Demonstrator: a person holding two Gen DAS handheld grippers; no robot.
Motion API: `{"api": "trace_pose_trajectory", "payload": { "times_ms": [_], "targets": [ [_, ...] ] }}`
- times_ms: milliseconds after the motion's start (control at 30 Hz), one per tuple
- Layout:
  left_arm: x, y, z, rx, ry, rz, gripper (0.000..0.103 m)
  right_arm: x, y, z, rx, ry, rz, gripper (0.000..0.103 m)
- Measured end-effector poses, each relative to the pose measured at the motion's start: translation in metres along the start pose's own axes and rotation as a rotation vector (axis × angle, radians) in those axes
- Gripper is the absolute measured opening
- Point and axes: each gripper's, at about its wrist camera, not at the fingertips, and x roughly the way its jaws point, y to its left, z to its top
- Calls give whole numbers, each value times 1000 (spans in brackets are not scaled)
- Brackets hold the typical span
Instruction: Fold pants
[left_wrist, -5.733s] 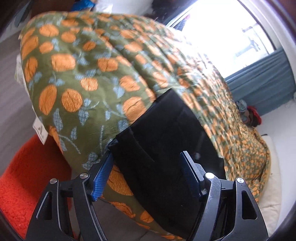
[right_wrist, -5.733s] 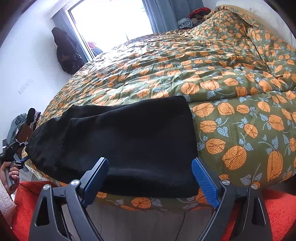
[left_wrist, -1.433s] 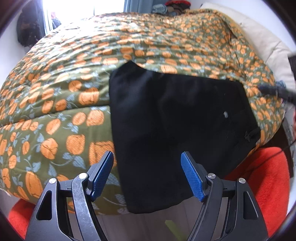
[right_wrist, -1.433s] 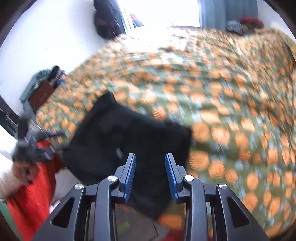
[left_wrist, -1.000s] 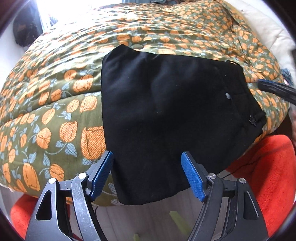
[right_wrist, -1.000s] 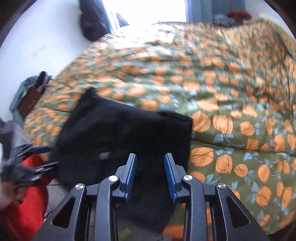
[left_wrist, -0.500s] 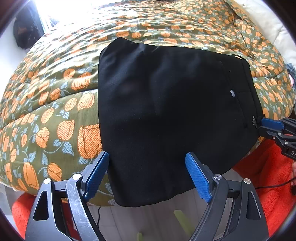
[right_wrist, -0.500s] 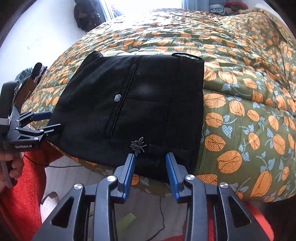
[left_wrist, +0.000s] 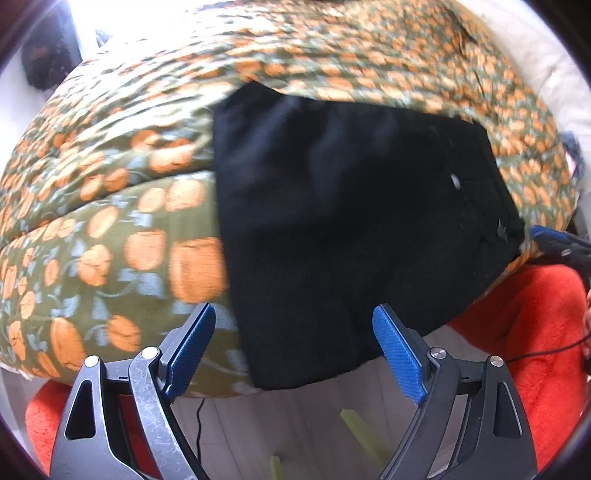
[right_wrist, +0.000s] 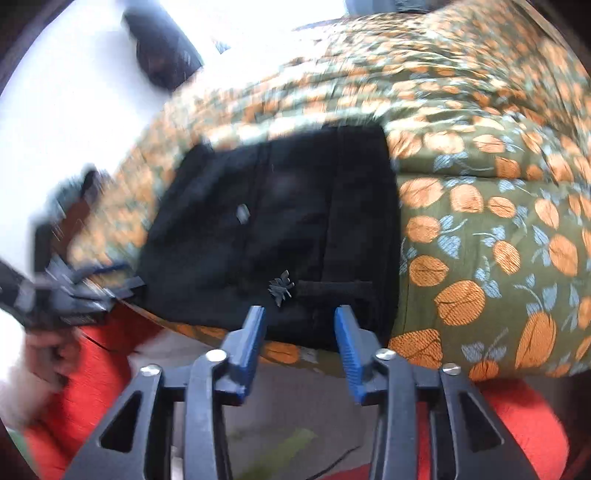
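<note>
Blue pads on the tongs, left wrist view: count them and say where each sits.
3. Two belong to the left tongs, one low left and one low right. A third is on the right tongs at the right edge; its partner may be hidden.

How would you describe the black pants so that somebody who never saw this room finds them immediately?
Look at the bed covered by the olive quilt printed with orange fruits. At its near edge lie the folded black pants, partly hanging over toward the floor. They are the only plain dark cloth on the patterned cover, with one small pale button.
</note>
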Motion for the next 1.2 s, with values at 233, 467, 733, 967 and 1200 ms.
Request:
{"api": "trace_pose_trajectory", "payload": {
  "times_ms": [233,467,733,967,1200],
  "targets": [
    [4,60,8,-201,25,-93,88,-23,-70,10,244,-60,74,68],
    [21,54,4,-207,58,-213,88,15,-99,-5,460,-51,303,68],
    [37,59,17,-278,90,-297,88,26,-96,3,452,-38,312,68],
    [53,47,32,-264,119,-336,88,45,-92,23,375,66,274,68],
    [55,29,41,-234,124,-278,82,82,-73,33,284,204,244,71]
  ]
}}
